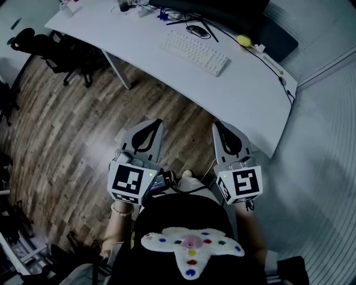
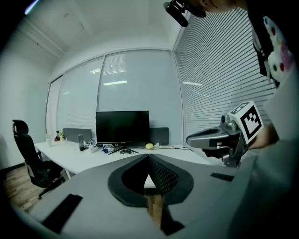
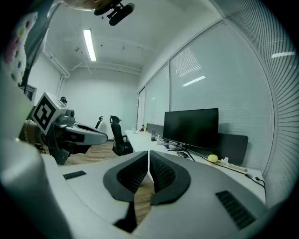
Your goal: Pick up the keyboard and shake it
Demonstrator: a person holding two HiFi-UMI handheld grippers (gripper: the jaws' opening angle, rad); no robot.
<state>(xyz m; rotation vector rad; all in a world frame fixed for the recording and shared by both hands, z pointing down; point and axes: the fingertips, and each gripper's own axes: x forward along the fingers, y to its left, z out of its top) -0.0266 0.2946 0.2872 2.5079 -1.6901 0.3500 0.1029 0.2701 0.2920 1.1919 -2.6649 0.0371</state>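
The white keyboard (image 1: 194,52) is lying toward the far edge of the desk (image 1: 245,97), just before the monitor (image 1: 222,12). The left gripper (image 1: 158,123) and the right gripper (image 1: 217,126) are hovering over the wooden floor (image 1: 72,122), short of the desk's near edge and well apart from the keyboard. Both are keeping their jaws pressed together on nothing.
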